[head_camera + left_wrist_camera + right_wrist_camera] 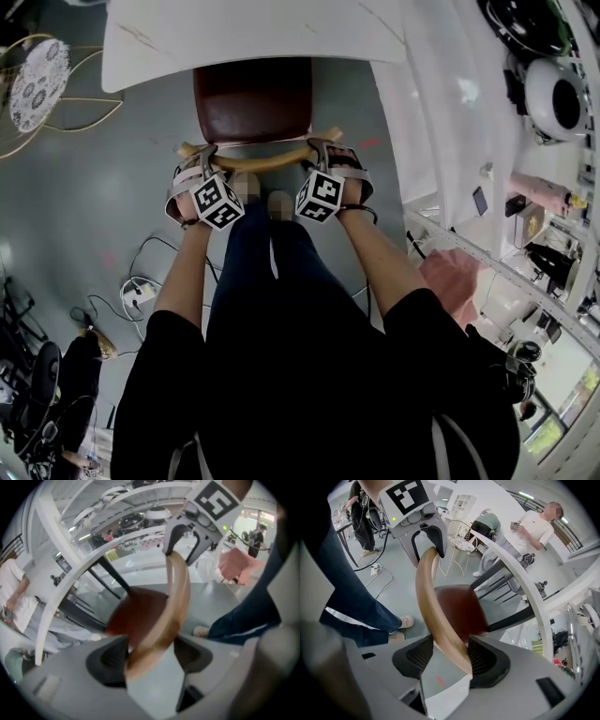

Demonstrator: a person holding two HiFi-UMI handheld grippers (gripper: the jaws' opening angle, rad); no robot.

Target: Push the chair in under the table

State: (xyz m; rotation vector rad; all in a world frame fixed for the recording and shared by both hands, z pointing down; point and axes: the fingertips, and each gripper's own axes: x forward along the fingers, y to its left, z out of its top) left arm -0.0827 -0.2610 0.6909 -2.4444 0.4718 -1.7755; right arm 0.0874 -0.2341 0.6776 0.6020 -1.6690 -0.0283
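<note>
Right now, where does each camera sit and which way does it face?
Head view: on the person's head, facing steeply down at backrest and table; forearms, legs, left tool, right tool show.
Left gripper view: on the left tool, facing along the backrest toward the right tool; leg and shoe show.
Right gripper view: on the right tool, facing the opposite way along it; leg and shoe show.
Shared: all show the backrest clamped by both tools, and the seat.
</note>
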